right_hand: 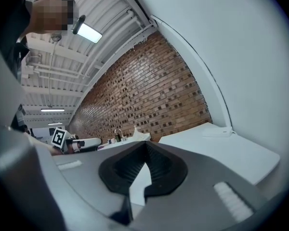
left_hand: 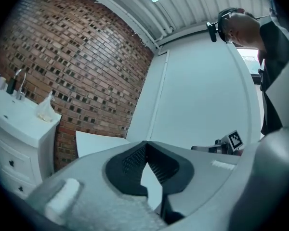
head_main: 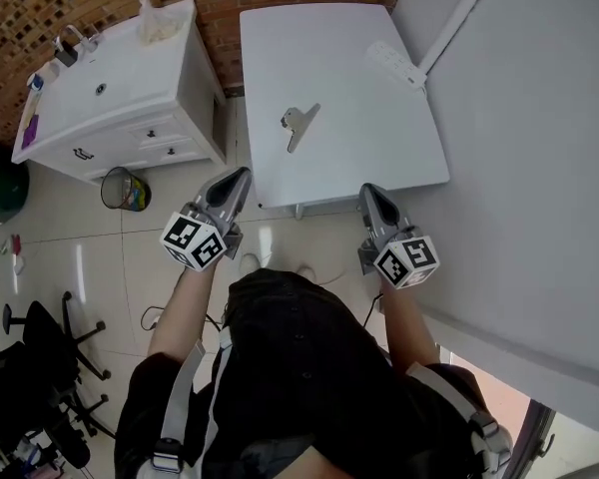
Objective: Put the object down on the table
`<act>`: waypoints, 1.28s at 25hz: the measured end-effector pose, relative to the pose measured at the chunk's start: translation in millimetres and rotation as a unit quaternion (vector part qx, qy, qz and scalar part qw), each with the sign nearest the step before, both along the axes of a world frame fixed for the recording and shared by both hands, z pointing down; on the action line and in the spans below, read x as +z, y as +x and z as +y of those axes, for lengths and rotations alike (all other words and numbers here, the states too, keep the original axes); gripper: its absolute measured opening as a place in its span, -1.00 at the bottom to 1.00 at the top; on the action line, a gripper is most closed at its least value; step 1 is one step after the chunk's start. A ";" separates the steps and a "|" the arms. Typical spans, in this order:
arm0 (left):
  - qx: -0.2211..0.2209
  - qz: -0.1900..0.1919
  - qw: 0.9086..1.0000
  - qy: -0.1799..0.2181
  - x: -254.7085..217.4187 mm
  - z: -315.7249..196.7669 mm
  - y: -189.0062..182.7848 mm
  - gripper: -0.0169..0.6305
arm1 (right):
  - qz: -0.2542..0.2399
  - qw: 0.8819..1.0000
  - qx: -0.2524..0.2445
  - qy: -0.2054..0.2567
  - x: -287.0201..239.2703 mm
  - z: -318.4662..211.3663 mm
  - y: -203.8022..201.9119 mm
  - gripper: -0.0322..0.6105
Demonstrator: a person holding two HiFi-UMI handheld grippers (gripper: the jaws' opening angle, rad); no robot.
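Note:
A silver metal clip [head_main: 299, 125] lies on the white table [head_main: 379, 148], near its middle. Both grippers hang in front of the table's near edge, apart from the clip. My left gripper [head_main: 244, 174] points at the table's near left corner; in the left gripper view its jaws [left_hand: 145, 143] meet at the tips with nothing between them. My right gripper [head_main: 367, 189] sits at the near right edge, and its jaws [right_hand: 145, 144] are also shut and empty. The clip does not show in either gripper view.
A white power strip [head_main: 394, 63] lies at the table's far right. A white sink cabinet [head_main: 110, 98] stands to the left against the brick wall, with a wire bin [head_main: 126, 189] in front. A white wall [head_main: 539, 168] runs along the right. A black chair [head_main: 40, 367] is at bottom left.

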State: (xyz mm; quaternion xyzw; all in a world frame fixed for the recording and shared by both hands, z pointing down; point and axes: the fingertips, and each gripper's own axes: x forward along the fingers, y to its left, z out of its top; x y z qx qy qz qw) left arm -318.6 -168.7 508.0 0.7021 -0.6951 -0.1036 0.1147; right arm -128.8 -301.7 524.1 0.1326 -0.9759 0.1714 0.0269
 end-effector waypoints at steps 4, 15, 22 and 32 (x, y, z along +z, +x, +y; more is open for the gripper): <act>-0.004 -0.024 1.000 0.018 -15.0 8.2 -23.4 -0.95 | 0.000 1.000 0.016 0.018 -5.2 -3.9 1.8 -0.89; 0.003 -0.070 0.996 0.059 -61.0 33.0 -64.9 -0.95 | -0.029 0.998 0.035 0.054 -40.9 16.2 -55.6 -0.89; 0.008 -0.057 0.996 0.065 -57.3 27.6 -63.5 -0.95 | -0.022 0.995 0.063 0.073 -48.2 22.4 -54.7 -0.89; 0.046 -0.064 0.995 0.068 -57.3 35.5 -49.6 -0.95 | -0.020 0.992 0.089 0.087 -54.8 34.1 -53.0 -0.89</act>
